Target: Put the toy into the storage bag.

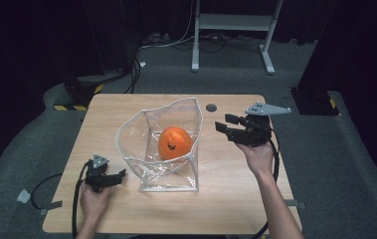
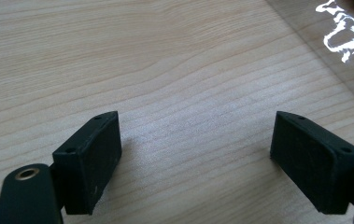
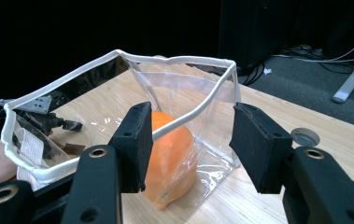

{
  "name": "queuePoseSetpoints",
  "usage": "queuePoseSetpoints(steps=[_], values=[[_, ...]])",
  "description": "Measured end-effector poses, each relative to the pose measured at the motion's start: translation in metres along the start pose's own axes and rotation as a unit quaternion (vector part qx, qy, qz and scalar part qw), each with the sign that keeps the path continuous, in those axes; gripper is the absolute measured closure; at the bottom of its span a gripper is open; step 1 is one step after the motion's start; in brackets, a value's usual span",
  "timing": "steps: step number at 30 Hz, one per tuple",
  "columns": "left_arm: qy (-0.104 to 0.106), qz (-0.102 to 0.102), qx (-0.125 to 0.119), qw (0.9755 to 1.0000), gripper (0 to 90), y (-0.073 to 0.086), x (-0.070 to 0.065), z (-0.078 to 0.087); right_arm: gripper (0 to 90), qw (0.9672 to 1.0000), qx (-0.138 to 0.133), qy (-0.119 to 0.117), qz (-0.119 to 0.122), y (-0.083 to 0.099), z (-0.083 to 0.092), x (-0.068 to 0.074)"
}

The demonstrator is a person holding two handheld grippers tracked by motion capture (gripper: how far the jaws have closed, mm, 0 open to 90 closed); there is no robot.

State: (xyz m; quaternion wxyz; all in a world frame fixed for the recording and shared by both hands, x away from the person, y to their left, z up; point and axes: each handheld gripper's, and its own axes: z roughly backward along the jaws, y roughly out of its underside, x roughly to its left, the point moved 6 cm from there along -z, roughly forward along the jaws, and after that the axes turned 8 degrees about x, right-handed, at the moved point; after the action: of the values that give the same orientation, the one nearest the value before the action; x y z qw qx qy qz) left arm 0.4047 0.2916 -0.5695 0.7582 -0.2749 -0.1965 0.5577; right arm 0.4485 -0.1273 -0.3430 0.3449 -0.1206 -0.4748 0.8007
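Centrally in the high view, a clear plastic bag (image 1: 148, 144) with a white-trimmed rim stands open on the wooden tabletop (image 1: 226, 199), and an orange ball (image 1: 174, 143) with a small dark face on it sits inside, toward the bag's right half. At the right of that frame, the right gripper (image 1: 224, 123) is held above the tabletop just beside the bag's right edge, pointing left toward it; its jaws are spread partway with nothing between them, and they stand apart from the plastic. In the right gripper view the bag (image 3: 118, 107) fills the middle of the frame beyond the two black jaws, the ball (image 3: 172, 158) showing orange through the clear wall between them, and a round grey grommet (image 3: 304, 136) sits in the tabletop at the right edge. At the lower left of the high view, the left gripper (image 1: 121, 174) rests low by the bag's lower left corner, near it but not touching. In the left gripper view its jaws stand wide apart over bare wood grain (image 2: 174, 70), gripping nothing, with a corner of the bag (image 2: 343, 37) glinting in the upper right.
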Motion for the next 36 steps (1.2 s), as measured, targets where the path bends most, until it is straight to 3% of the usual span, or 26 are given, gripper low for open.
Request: queuePoseSetpoints(steps=[36], values=[[0.0,0.0,0.0,1.0,16.7,0.0,0.0,0.0,48.0,0.9995,-0.011,0.011,-0.027,0.036,0.015,-0.011]])
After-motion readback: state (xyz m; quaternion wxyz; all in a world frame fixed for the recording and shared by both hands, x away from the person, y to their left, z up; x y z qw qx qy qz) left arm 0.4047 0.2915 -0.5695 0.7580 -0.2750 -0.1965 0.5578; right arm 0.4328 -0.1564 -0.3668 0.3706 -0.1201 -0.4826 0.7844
